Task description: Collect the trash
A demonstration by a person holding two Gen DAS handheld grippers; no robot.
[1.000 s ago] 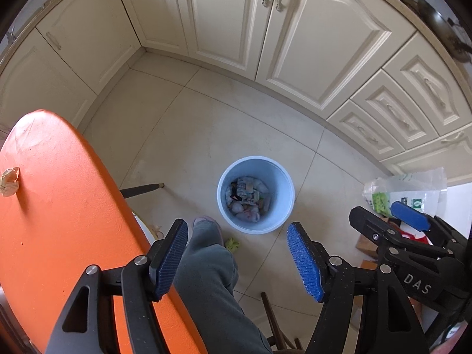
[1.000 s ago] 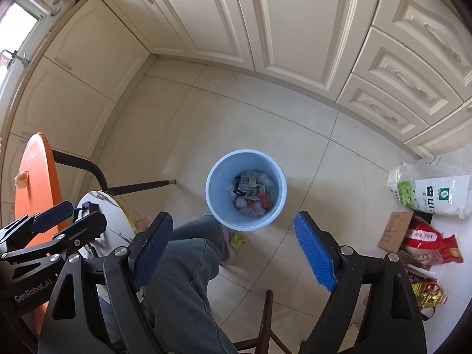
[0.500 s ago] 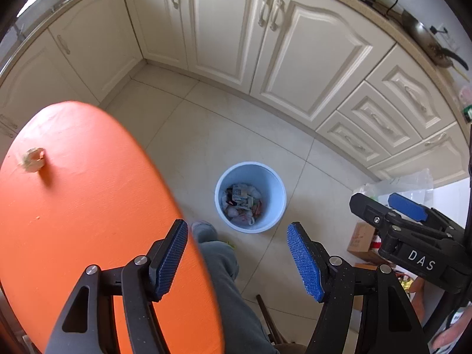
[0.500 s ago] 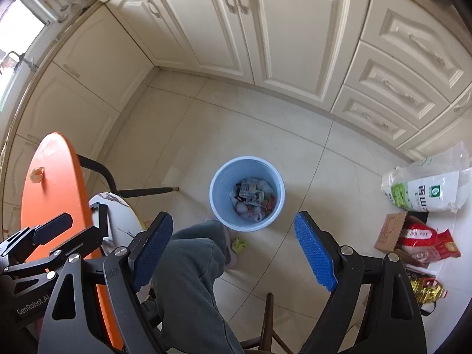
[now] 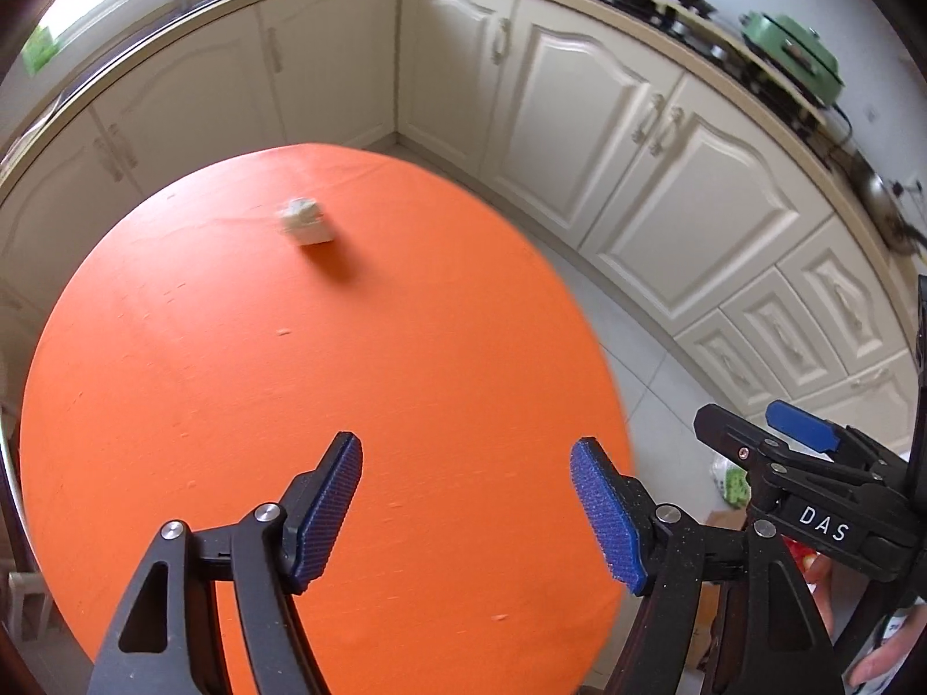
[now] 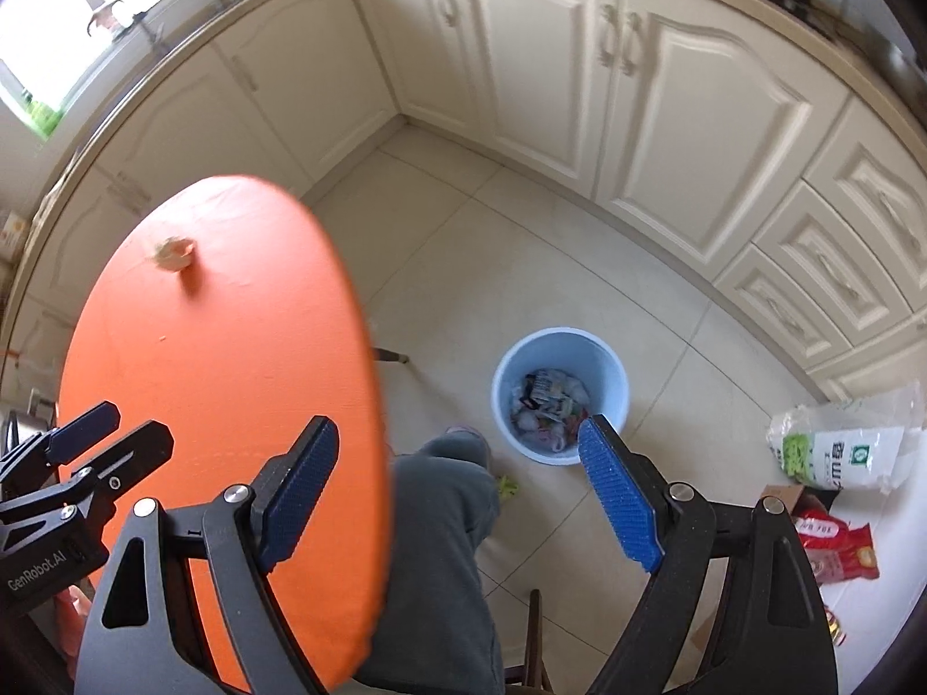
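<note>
The orange round table (image 5: 324,382) serves as the landmark. On its far side, toward the corner of the cream cabinets (image 5: 654,174), lies a small crumpled wad of paper (image 5: 306,222), pale and whitish; motion blur softens it, so it may be tissue or a wrapper. Nothing touches it.

The left gripper (image 5: 466,512) hangs above the near part of the table, well short of the wad. Its jaws have just been opening a little and now stand apart with nothing between the blue pads. The right gripper (image 6: 457,492) is off the table's right edge, over the floor and the person's grey trouser leg (image 6: 446,550). Its jaws gape wide and hold nothing.

To the right of the table, on the tiled floor (image 6: 521,243), stands a light blue bin (image 6: 559,347) with mixed scraps of rubbish inside. A small yellow-green scrap (image 6: 507,485) lies on the floor between the bin and the leg. Farther right of the table, past the bin, a white sack with green print (image 6: 840,452) and a red packet (image 6: 834,541) rest on the floor.
</note>
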